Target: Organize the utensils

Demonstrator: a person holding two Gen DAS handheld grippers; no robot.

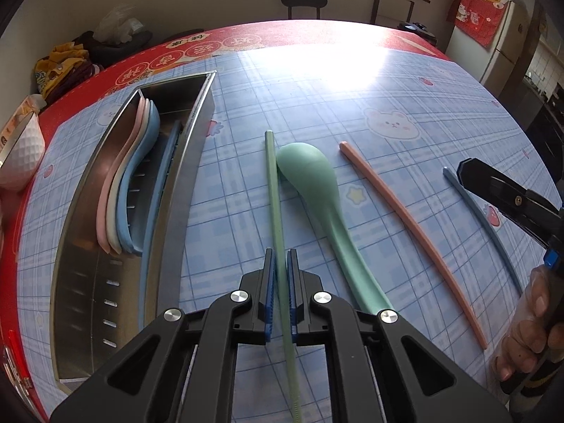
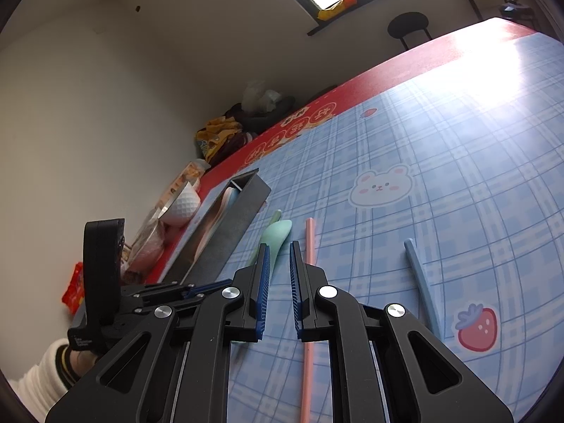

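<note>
2 grippers are working over the table point(image 1: 317, 81). Its steel tray point(image 1: 88, 246), far left, is holding 3 spoons point(image 1: 121, 190) and a blue chopstick point(image 1: 157, 211). The left gripper point(image 1: 281, 264) is clamping a green chopstick point(image 1: 273, 183) lying beside the green spoon point(image 1: 317, 183). The right gripper point(image 2: 280, 257) is hanging nearly closed, gripping nothing, above the pink chopstick point(image 2: 309, 243).

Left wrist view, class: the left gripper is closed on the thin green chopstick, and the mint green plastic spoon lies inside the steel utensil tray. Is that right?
One detail is wrong. The mint green plastic spoon lies on the blue checked tablecloth, outside the steel utensil tray. The left gripper is indeed closed on the thin green chopstick. The left wrist view shows it.
</note>
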